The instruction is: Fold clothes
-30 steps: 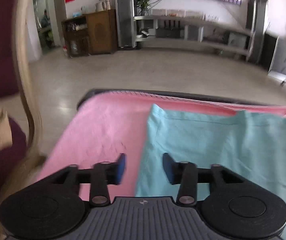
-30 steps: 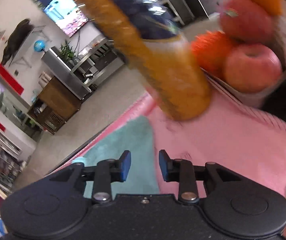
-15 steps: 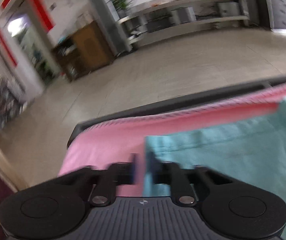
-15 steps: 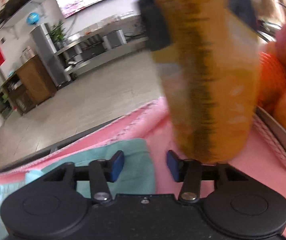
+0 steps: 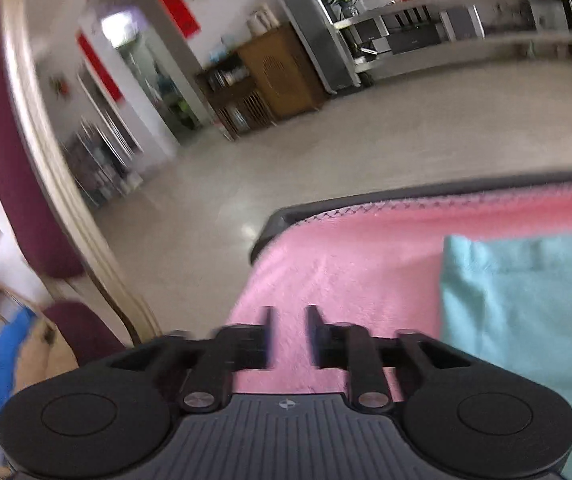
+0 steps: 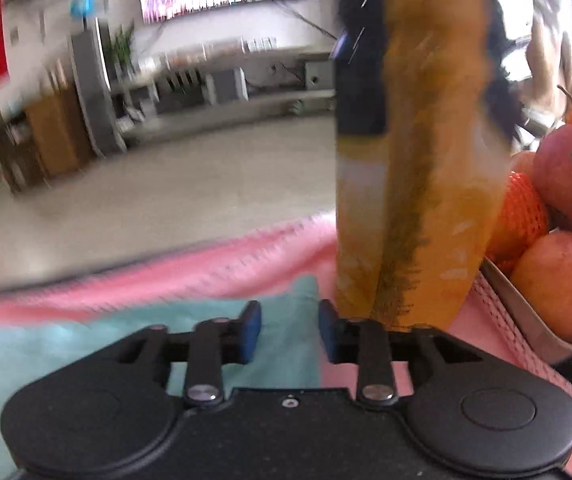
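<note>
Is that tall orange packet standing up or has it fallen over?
Upright. The orange packet rises straight from the pink cloth, beside the fruit tray.

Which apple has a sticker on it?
The top red apple, highest in the tray. It has a small oval sticker; the paler apple below shows none.

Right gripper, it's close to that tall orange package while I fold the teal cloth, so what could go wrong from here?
1. The tall orange package stands upright just beyond the right gripper; a forward sweep could tip it, perhaps toward the fruit tray.
2. The left gripper is open over the pink cover, beside the teal cloth, so closing there might pinch the cover instead.
3. Both views are blurred, so aim may be off.
</note>
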`<action>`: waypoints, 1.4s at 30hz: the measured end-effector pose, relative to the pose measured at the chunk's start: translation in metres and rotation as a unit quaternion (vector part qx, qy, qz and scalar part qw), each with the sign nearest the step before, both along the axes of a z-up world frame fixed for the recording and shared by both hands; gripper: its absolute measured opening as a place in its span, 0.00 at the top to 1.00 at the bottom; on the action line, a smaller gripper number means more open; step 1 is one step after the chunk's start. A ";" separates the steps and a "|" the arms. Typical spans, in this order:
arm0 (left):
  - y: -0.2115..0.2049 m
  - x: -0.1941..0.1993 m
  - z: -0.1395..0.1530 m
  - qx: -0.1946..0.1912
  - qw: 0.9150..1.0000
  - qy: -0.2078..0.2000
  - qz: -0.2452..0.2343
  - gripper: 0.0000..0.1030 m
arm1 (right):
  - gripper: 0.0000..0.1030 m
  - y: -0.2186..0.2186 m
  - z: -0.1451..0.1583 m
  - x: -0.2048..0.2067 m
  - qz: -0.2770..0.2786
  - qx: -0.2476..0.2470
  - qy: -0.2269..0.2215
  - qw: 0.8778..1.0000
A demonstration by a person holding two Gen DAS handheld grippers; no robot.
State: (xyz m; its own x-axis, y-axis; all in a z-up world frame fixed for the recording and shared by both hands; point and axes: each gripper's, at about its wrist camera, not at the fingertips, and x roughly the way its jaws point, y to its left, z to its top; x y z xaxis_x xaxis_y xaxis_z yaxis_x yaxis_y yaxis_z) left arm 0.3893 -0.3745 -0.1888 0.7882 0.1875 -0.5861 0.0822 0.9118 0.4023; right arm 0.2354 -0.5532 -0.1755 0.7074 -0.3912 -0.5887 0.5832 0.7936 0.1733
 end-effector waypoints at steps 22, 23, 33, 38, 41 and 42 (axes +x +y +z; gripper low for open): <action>-0.057 0.015 -0.012 -0.053 0.990 0.010 -0.128 0.99 | 0.64 -0.067 -0.036 -0.076 0.056 0.208 -0.040 0.976; -0.063 0.015 -0.015 -0.013 0.993 -0.008 -0.119 0.99 | 0.64 -0.064 -0.034 -0.074 0.056 0.201 -0.036 0.977; -0.024 -0.029 -0.002 -0.071 0.988 0.044 -0.127 0.60 | 0.56 -0.050 -0.004 -0.065 0.048 0.199 -0.053 0.977; -0.001 -0.054 0.006 -0.114 0.981 0.077 -0.135 0.60 | 0.63 -0.033 0.021 -0.065 0.077 0.200 -0.068 0.974; 0.013 -0.070 0.011 -0.140 0.975 0.097 -0.140 0.62 | 0.73 -0.022 0.010 -0.059 0.117 0.265 -0.054 0.955; 0.019 -0.071 0.008 -0.135 0.979 0.095 -0.123 0.63 | 0.73 -0.021 0.001 -0.057 0.123 0.293 -0.045 0.947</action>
